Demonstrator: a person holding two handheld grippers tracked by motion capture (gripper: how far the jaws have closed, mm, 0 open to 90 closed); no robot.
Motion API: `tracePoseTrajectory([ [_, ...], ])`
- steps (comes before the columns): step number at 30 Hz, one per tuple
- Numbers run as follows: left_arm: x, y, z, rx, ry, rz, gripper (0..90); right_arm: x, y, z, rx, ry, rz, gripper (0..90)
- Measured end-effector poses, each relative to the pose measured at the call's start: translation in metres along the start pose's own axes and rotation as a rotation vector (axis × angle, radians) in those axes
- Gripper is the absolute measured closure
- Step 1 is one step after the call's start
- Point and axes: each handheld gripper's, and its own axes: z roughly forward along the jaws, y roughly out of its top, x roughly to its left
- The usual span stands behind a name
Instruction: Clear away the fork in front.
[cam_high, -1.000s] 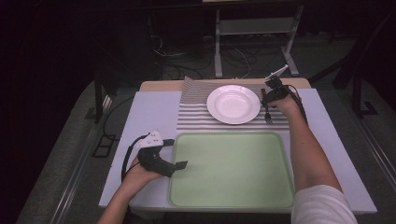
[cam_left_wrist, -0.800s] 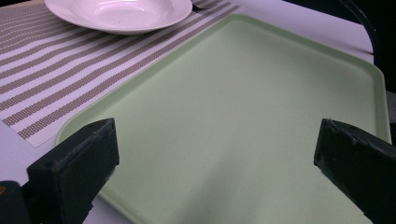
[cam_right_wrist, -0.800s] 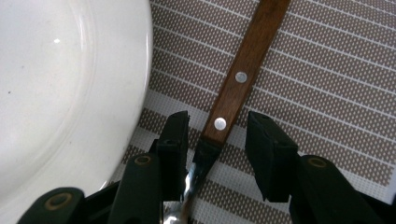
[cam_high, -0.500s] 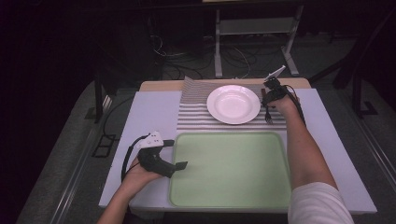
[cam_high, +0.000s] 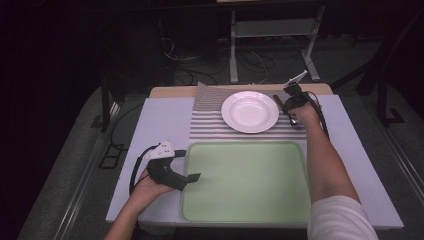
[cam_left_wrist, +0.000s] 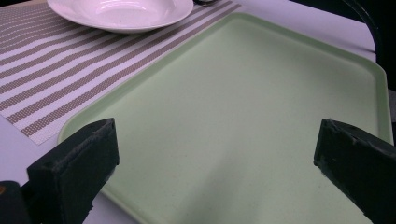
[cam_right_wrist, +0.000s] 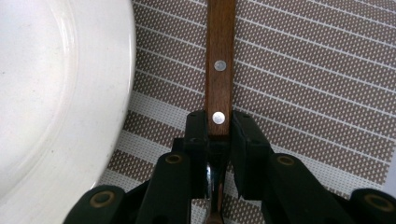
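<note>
At the far side of the tabletop (cam_high: 165, 120), the right hand-held gripper (cam_right_wrist: 214, 135) has its jaws pinched on the end of a wooden handle (cam_right_wrist: 219, 60) — a piece of cutlery with two rivets, lying on the striped placemat (cam_right_wrist: 303, 84) just beside the white plate (cam_right_wrist: 56, 93). What sort of utensil it is cannot be told; a bit of metal shows below the grip, between the jaws.

In the high view the same right hand-held gripper (cam_high: 292, 102) sits at the plate's (cam_high: 250, 111) right edge, on the placemat (cam_high: 210, 125).

The left hand-held gripper (cam_left_wrist: 210, 154) hangs with its jaws wide and empty over the near left corner of the pale green tray (cam_left_wrist: 261, 107); from above it (cam_high: 192, 177) rests at the tray's (cam_high: 250, 200) left rim.

The hold looks precarious. The jaws bite only the very end of the handle, so on lifting, the long free part could swing down or pivot in the grip — and might knock the plate rim alongside it. A smooth handle held this narrowly could also slip out altogether. Dragging rather than lifting risks rucking the placemat and shifting the plate.
</note>
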Motion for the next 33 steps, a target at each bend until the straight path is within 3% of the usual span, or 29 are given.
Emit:
tracePoseTrajectory([
  [5, 0.001, 0.000, -0.001, -0.007, 0.004, -0.001, 0.0, -0.003, -0.002, -0.002, -0.001, 0.004, -0.015, 76.9],
  [9, 0.001, 0.000, 0.000, -0.008, 0.004, 0.000, 0.0, -0.010, -0.007, -0.011, -0.029, 0.013, 0.003, 77.0],
  [23, -0.001, 0.002, 0.002, -0.007, 0.002, 0.004, 0.0, -0.029, -0.029, -0.066, -0.189, 0.057, 0.016, 77.2],
  [27, -0.001, 0.002, 0.001, -0.008, 0.005, 0.005, 0.0, -0.029, -0.036, -0.081, -0.235, 0.072, 0.006, 77.2],
  [33, -0.001, 0.003, 0.002, -0.014, 0.005, 0.002, 0.0, -0.018, -0.050, -0.107, -0.315, 0.117, -0.050, 77.1],
])
